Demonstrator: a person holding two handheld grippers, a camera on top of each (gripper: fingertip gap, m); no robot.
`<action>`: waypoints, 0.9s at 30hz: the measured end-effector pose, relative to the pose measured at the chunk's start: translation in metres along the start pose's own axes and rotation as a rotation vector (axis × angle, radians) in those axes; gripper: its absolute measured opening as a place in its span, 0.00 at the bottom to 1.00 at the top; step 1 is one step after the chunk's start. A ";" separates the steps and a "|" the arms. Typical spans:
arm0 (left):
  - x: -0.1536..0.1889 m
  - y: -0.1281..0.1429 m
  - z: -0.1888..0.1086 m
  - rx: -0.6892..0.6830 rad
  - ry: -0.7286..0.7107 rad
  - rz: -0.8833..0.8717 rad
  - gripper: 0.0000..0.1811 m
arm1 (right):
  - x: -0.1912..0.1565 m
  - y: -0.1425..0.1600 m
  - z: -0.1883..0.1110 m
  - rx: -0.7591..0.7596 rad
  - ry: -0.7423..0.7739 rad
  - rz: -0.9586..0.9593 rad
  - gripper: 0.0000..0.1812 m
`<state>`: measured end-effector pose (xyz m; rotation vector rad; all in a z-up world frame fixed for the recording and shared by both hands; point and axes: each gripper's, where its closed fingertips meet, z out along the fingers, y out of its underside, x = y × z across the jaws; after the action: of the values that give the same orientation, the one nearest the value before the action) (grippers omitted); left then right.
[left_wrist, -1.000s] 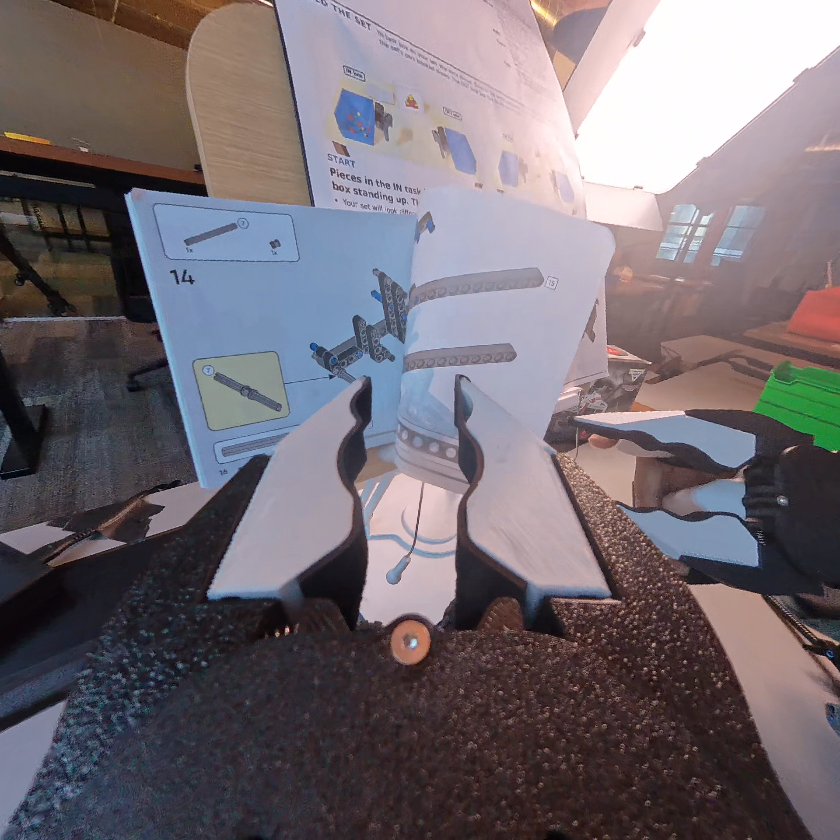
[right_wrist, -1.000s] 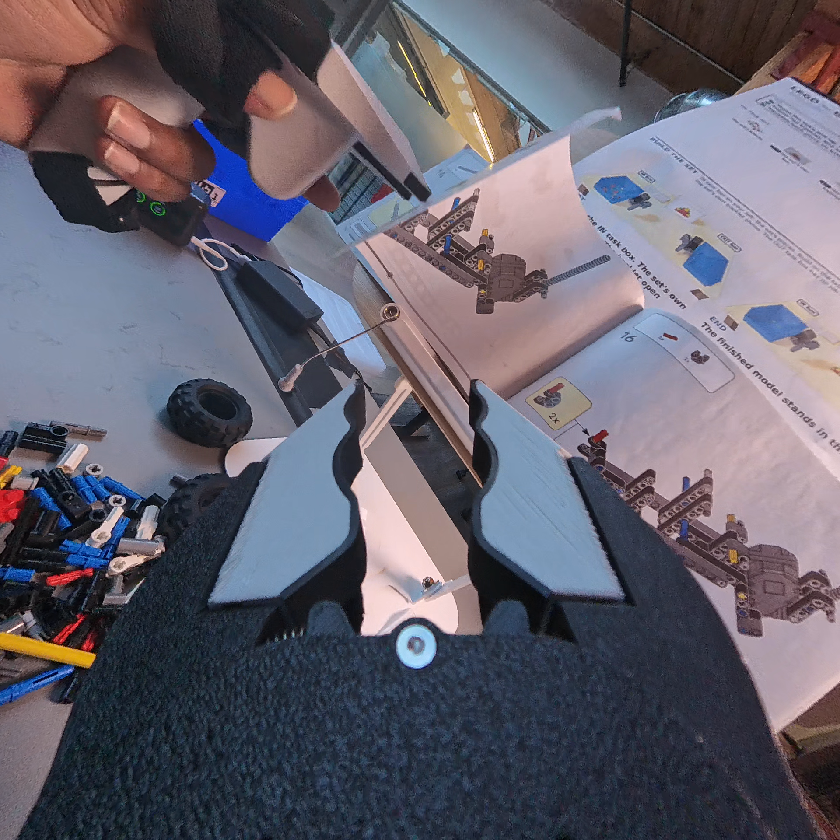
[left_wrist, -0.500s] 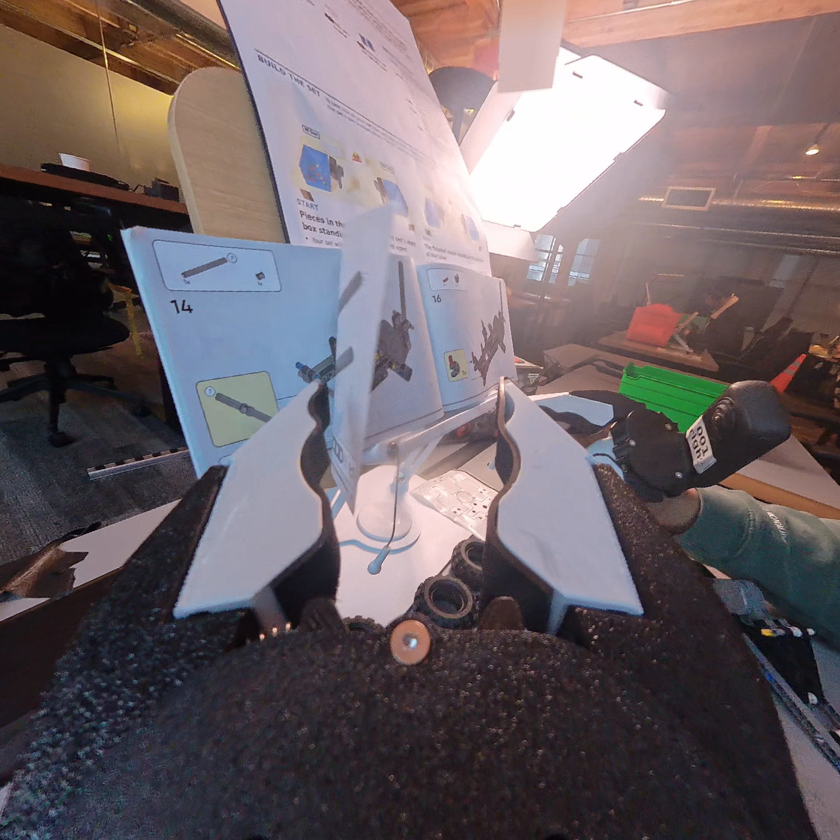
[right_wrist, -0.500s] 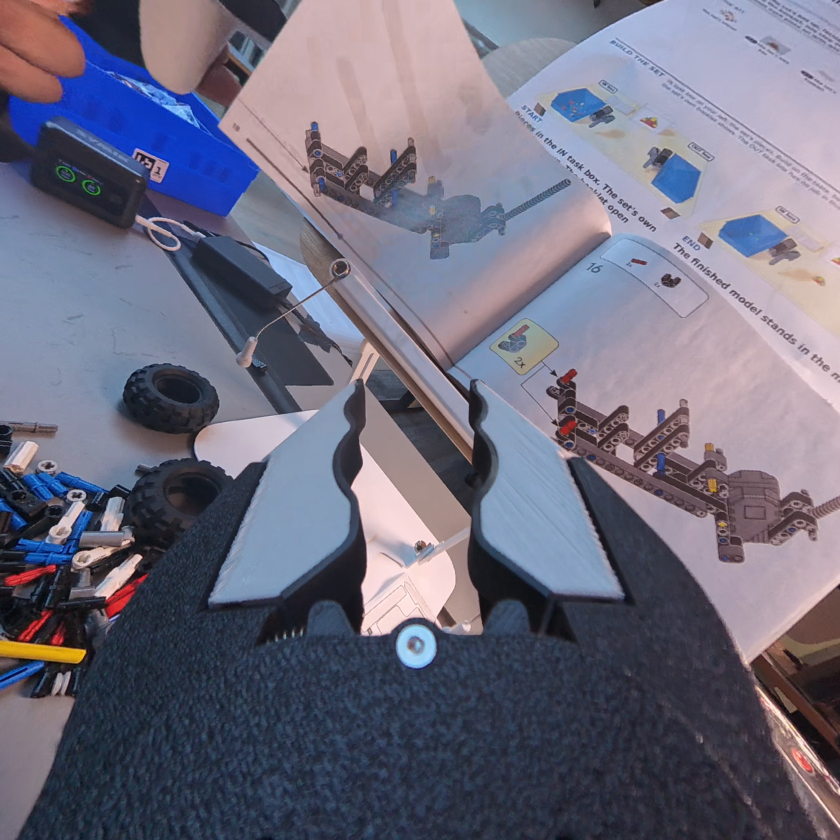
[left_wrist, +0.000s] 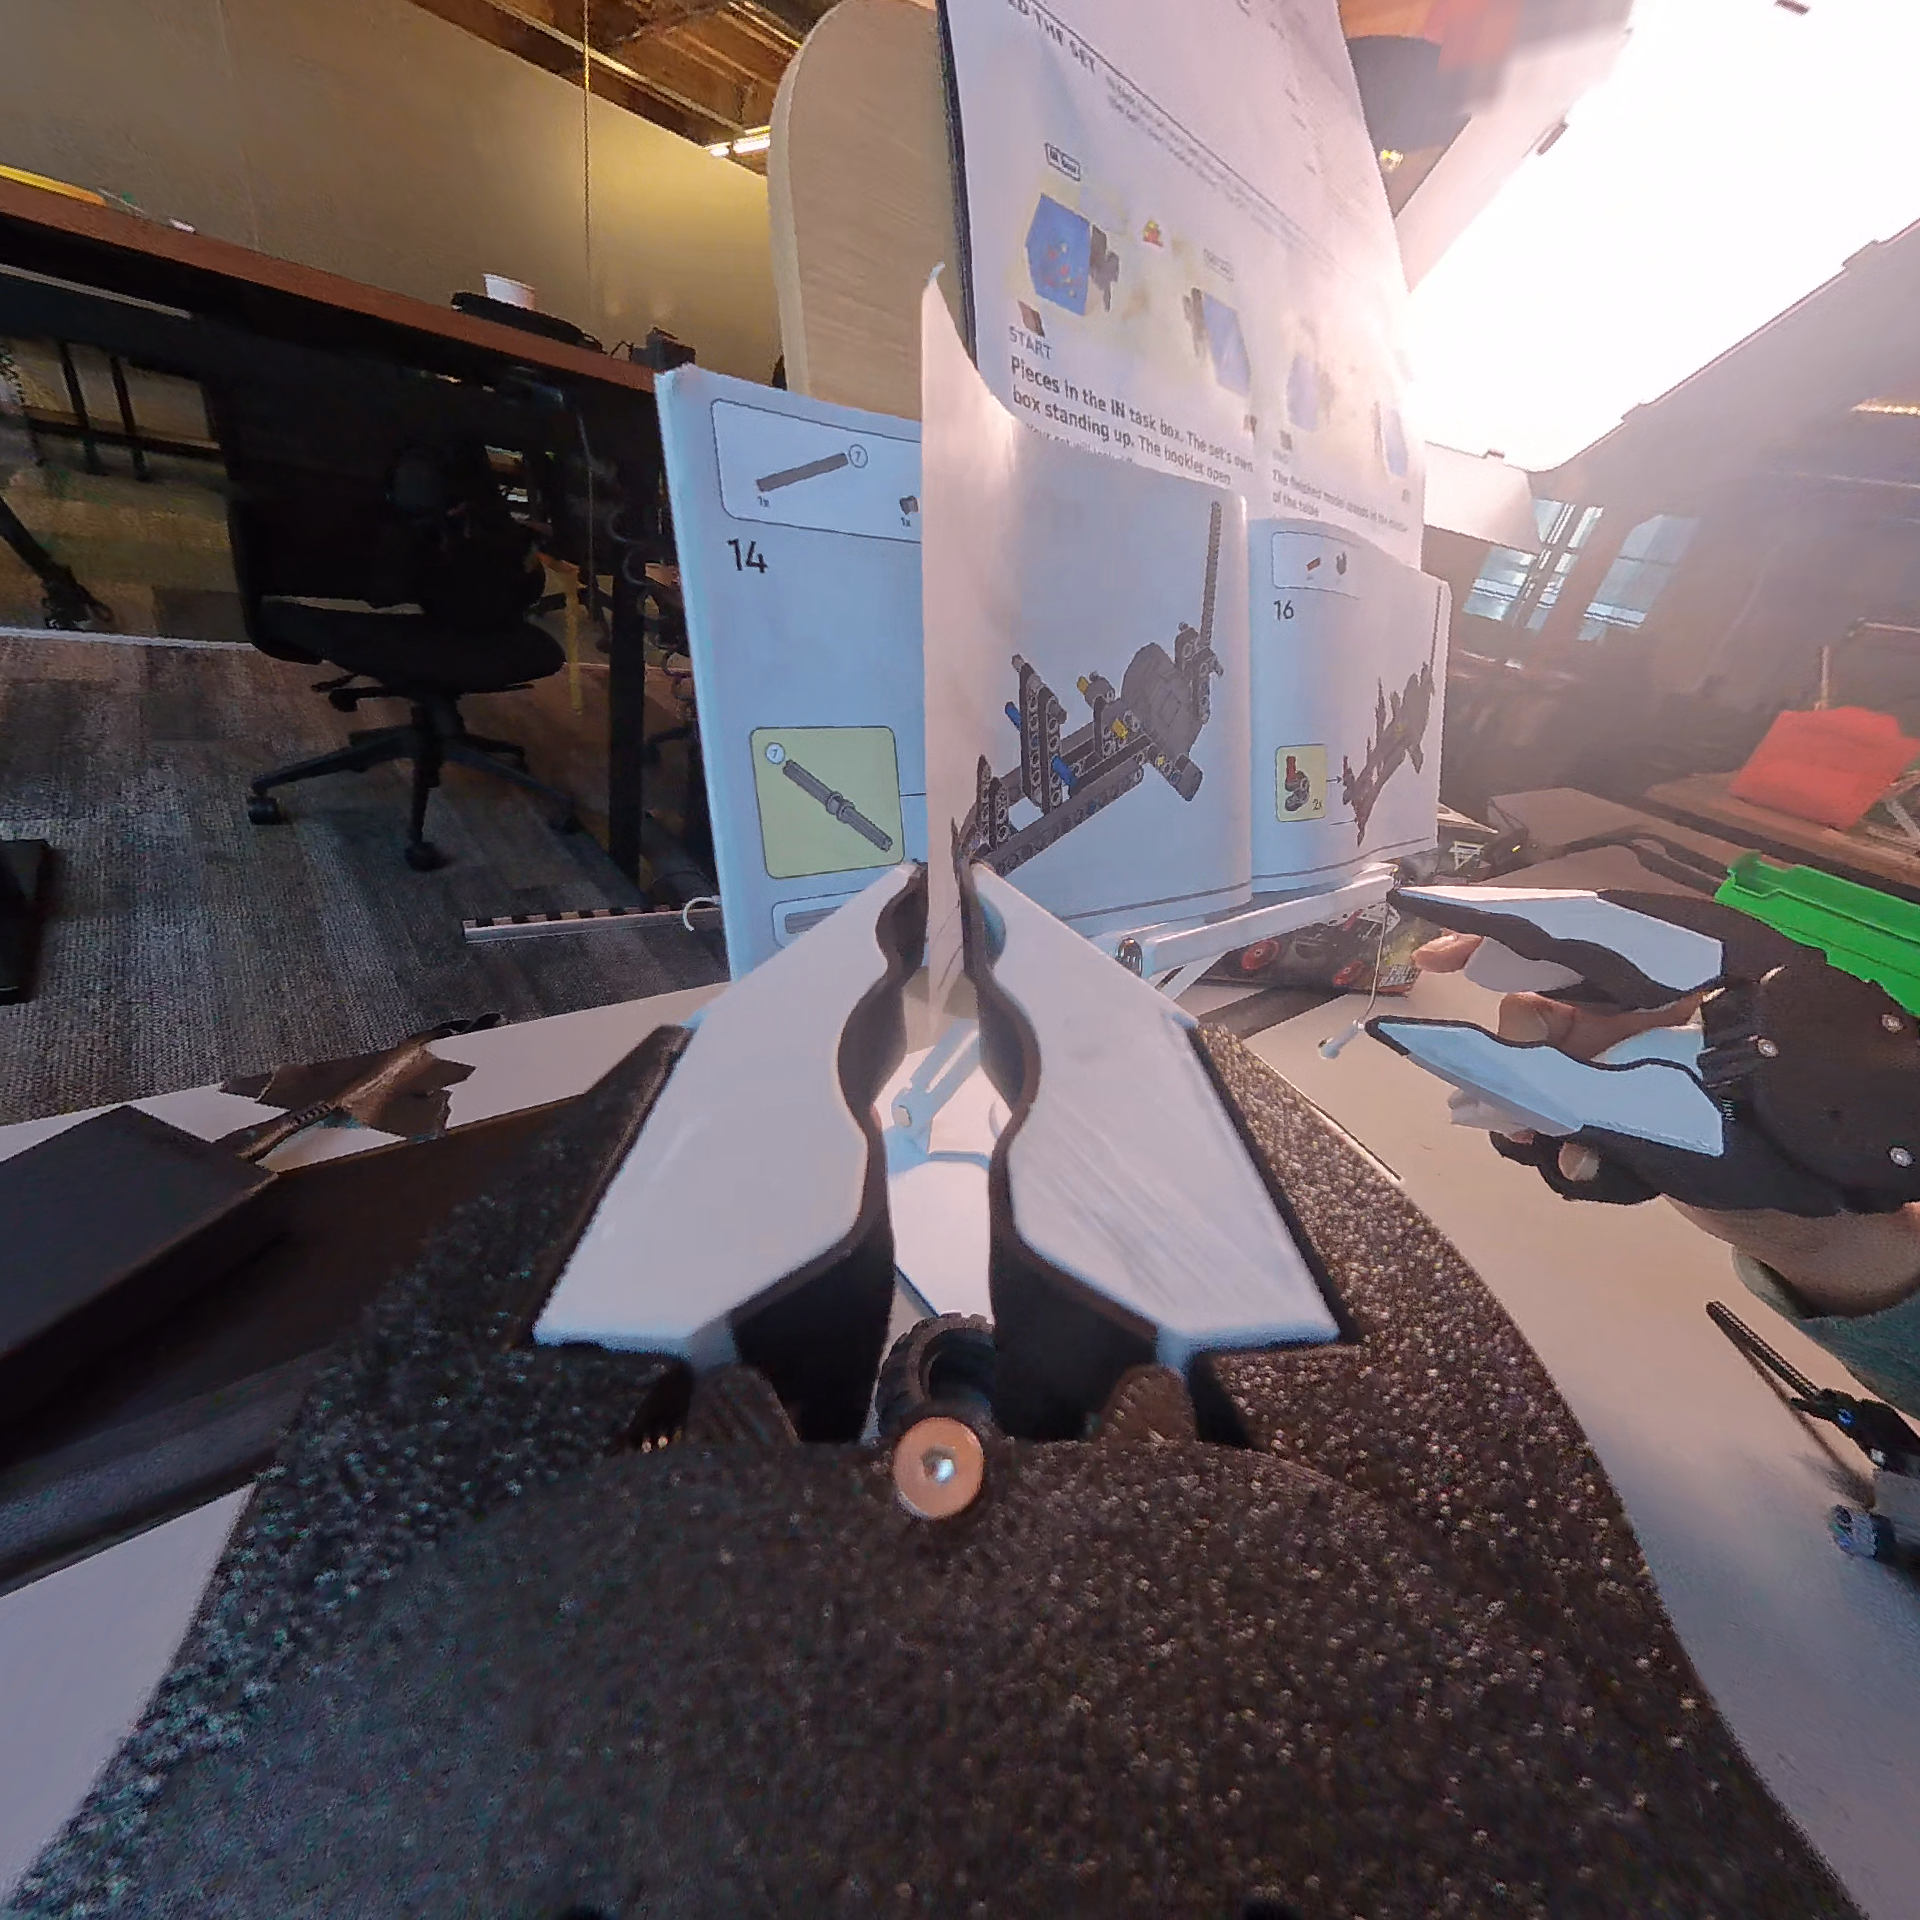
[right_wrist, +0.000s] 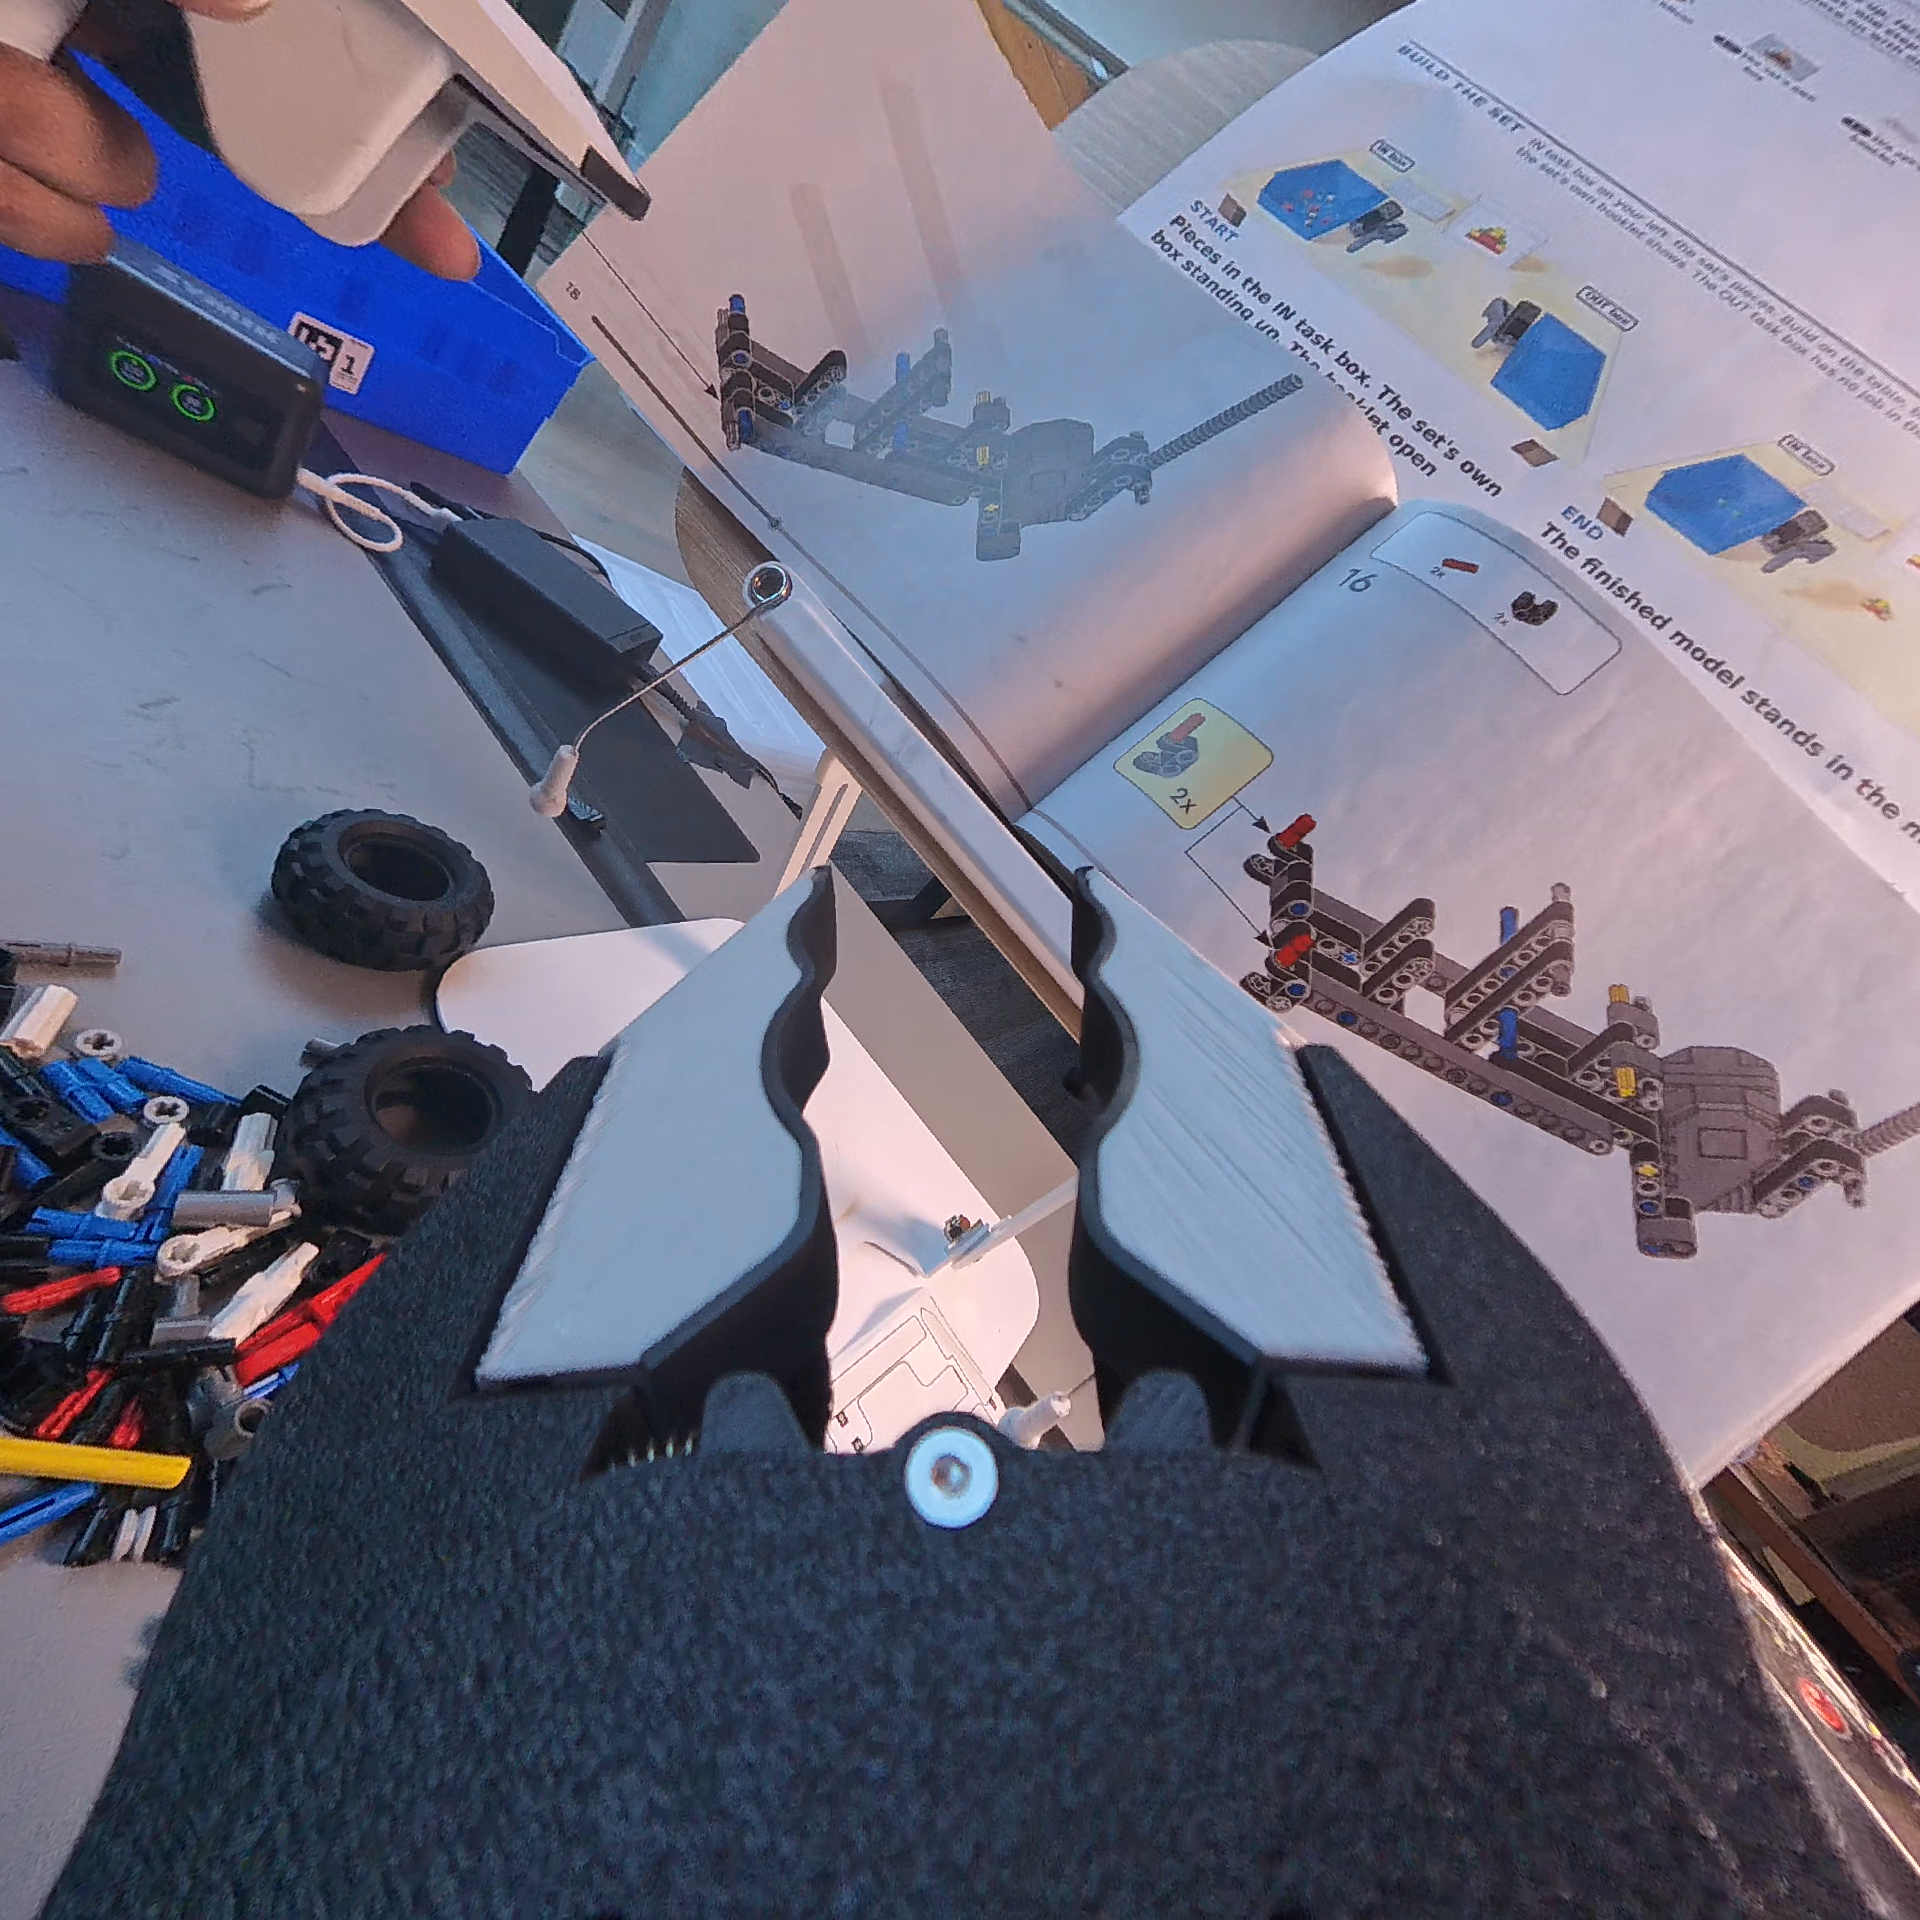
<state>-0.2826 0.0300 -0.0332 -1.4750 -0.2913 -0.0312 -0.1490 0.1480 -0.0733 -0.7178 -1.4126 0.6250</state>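
Left wrist view: left hand-held gripper is pinching a booklet page at centre; right hand-held gripper is gaping empty.

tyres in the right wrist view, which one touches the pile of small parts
The nearer tyre, by the right gripper, touches the parts pile; the farther tyre lies alone.

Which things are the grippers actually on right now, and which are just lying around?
At the grippers:
- left gripper, shut on the booklet's loose page
- booklet on its stand
- right gripper, open, empty, beside the stand

Lying about:
- two tyres
- pile of small parts
- blue bin
- black device
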 end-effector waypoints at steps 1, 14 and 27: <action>-0.001 0.000 0.000 -0.001 -0.003 0.000 0.02 | 0.000 0.000 0.000 -0.001 0.000 -0.001 0.25; -0.002 0.001 -0.001 -0.003 -0.007 -0.012 0.00 | 0.012 0.000 -0.004 0.003 0.030 0.025 0.25; 0.001 -0.001 -0.002 0.000 0.011 -0.027 0.00 | 0.018 0.004 -0.006 -0.007 0.047 0.053 0.25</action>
<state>-0.2813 0.0278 -0.0322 -1.4704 -0.3023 -0.0613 -0.1415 0.1640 -0.0644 -0.7726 -1.3568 0.6413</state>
